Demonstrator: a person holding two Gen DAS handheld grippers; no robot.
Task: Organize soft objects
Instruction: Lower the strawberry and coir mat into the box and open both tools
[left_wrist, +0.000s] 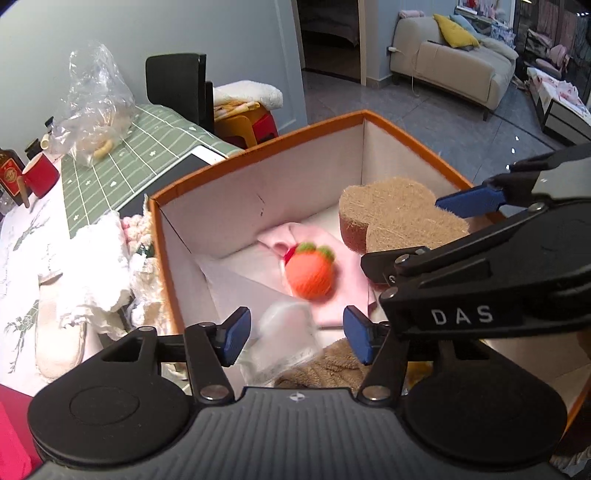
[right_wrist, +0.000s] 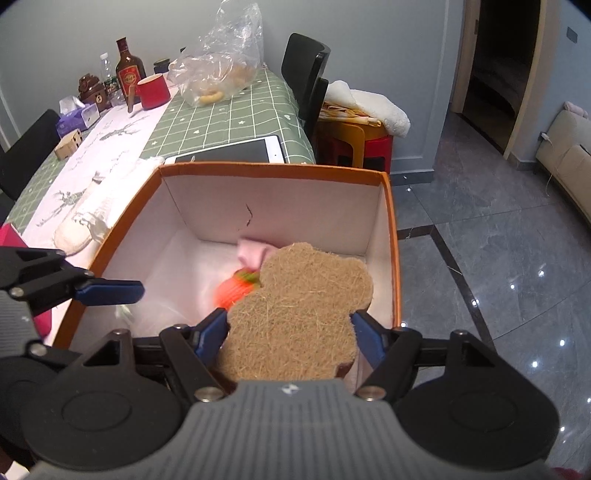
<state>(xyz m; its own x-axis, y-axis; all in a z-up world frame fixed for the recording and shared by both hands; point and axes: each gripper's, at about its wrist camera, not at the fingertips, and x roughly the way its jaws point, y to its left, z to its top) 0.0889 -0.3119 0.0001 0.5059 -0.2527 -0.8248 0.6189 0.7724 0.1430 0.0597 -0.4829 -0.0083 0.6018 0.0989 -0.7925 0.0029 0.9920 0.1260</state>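
An orange-rimmed box (left_wrist: 258, 138) with white inner walls holds a pink cloth (left_wrist: 332, 295) and a blurred orange knitted ball (left_wrist: 309, 274) with green leaves. My left gripper (left_wrist: 296, 338) is open above the box, with a blurred clear plastic packet (left_wrist: 286, 338) between and below its fingers. My right gripper (right_wrist: 290, 338) is shut on a tan bear-shaped fibre sponge (right_wrist: 306, 314) and holds it over the box (right_wrist: 273, 170). The sponge (left_wrist: 399, 214) and the right gripper show at the right of the left wrist view. The ball (right_wrist: 234, 291) shows partly behind the sponge.
Left of the box lie white cloths (left_wrist: 92, 277) on a table with a green checked cover (right_wrist: 221, 118). A tablet (right_wrist: 236, 149), plastic bag (right_wrist: 221, 55), red mug (right_wrist: 153, 90) and bottle (right_wrist: 127, 72) stand behind. Brown towel (left_wrist: 332, 365) lies in the box's near part.
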